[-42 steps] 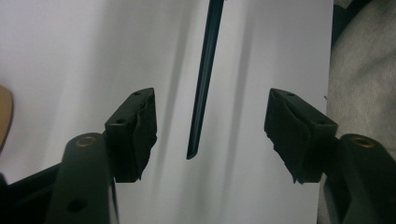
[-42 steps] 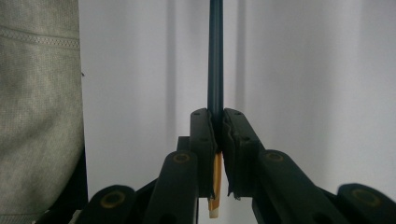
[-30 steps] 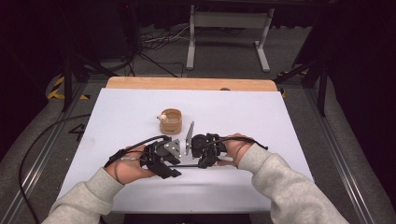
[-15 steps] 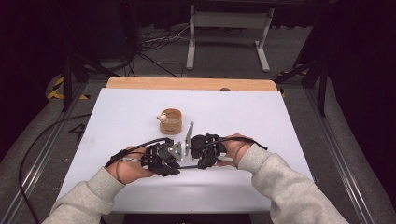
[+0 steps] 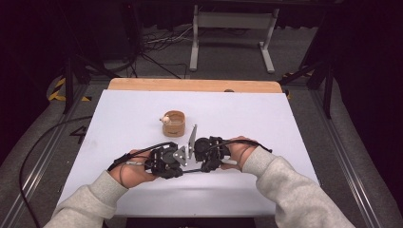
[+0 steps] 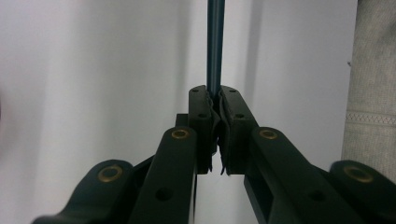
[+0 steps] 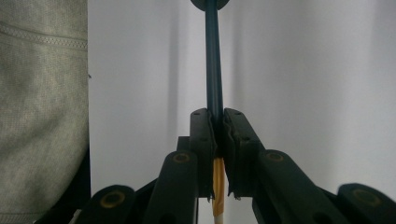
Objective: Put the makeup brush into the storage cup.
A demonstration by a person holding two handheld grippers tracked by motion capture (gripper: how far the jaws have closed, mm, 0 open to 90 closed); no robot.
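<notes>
Both ends of the thin dark rod (image 6: 215,46) pinched.
Left gripper (image 6: 216,100) just closed on it, right gripper (image 7: 218,114) clamped too; best kept level, no twisting.

— What was that thin dark rod (image 6: 215,44) held between the two of them?

— Couldn't tell. In the left hand-held gripper (image 6: 216,100) view it ran off the top edge, and the pads hid its near end.

— And from the right hand-held gripper (image 7: 215,114)?

— A dark round end (barely a sliver) was cut off at the top. The yellow part (image 7: 218,184) ran out below.

— The worktop (image 5: 285,114)?

— Sleeves covered its near edge. The small thing on the wooden cup (image 5: 174,123) was too tiny to identify.
</notes>
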